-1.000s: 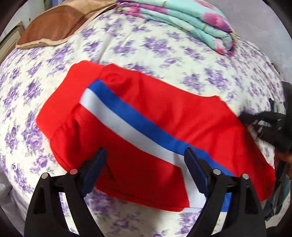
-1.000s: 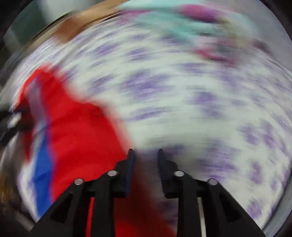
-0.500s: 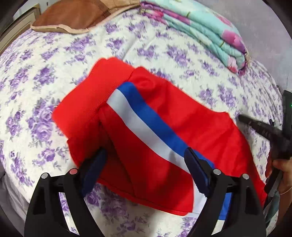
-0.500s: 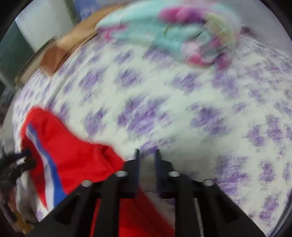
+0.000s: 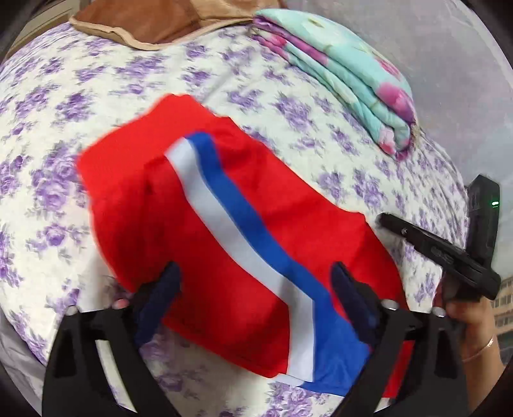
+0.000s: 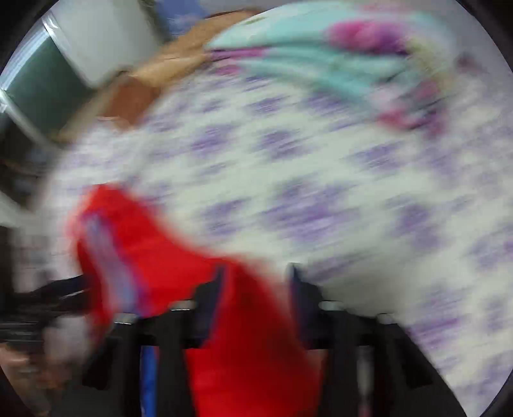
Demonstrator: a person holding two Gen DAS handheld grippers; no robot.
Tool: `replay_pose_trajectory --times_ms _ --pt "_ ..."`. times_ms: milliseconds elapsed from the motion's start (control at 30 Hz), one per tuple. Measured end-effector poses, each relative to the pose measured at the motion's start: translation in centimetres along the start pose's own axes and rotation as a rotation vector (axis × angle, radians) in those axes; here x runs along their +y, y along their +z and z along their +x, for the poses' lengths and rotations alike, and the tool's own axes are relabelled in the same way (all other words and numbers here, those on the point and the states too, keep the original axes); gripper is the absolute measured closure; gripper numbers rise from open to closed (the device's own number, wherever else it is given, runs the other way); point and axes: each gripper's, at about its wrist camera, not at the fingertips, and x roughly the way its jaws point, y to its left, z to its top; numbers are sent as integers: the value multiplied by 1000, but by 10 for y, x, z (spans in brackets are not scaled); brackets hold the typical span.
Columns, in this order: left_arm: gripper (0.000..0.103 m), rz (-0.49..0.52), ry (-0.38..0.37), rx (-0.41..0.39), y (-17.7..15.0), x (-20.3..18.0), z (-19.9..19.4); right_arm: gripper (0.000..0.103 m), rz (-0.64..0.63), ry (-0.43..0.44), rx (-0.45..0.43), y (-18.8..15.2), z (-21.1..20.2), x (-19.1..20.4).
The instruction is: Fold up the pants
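Left wrist view
Pants: the red pants [image 5: 198, 243], with a white and blue stripe running along them, lie folded into a compact slab on the bed [image 5: 96, 96], which has a sheet printed with purple flowers.
Left gripper: the left gripper [image 5: 253, 288] hangs over the near edge of the pants with its fingers spread wide; nothing sits between them, and the blue pads stand clear on either side of the stripe.
Right gripper: the right gripper [image 5: 384, 219] reaches in from the right edge, its tip just beside the far right corner of the pants; from this side I cannot tell how far apart its fingers are.
Blanket: a folded mint and pink blanket [image 5: 346, 73] rests at the far right of the bed, well apart from the pants.
Cushion: a brown cushion [image 5: 154, 22] lies at the head of the bed.

Right wrist view
Sharpness: heavily blurred by motion.
Right gripper: the right gripper [image 6: 256, 279] shows its fingers parted by a moderate gap, with red cloth showing in the gap; the blur hides whether they grip it.
Pants: the red pants [image 6: 154, 256] fill the lower left, on the flowered sheet.
Left gripper: a dark smear at the left edge is the left gripper [image 6: 48, 298].
Blanket: the mint and pink blanket [image 6: 336, 54] sits at the top.
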Motion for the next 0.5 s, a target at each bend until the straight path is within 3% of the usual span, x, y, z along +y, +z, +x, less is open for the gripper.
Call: replay_pose_trajectory --times_ms 33,67,133,200,233,267,300,333,433,500 --pt "8 17 58 30 -4 0 10 36 -56 19 34 -9 8 14" --pt "8 44 101 61 -9 0 21 36 -99 -15 59 -18 14 19" --pt "8 102 147 61 -19 -3 26 49 -85 -1 73 -25 24 -2" --pt "8 80 202 115 -20 -12 16 97 24 -19 70 -21 13 -27" --pt "8 24 180 113 -23 -16 -1 94 25 -73 56 -21 4 -32" --pt "8 -4 143 93 -28 -18 -12 67 13 -180 29 -22 -7 -37" --pt "8 -22 121 70 -33 -21 -22 24 0 -274 -5 -27 -21 -39" --pt "8 -47 109 38 -43 -25 -34 15 -7 -278 -61 -34 -40 -44" --pt "7 -132 82 36 -75 -31 -47 15 33 -56 -86 -66 -78 -64" --pt "7 -177 65 57 -94 -32 -47 15 52 -47 -79 -84 -87 -67"
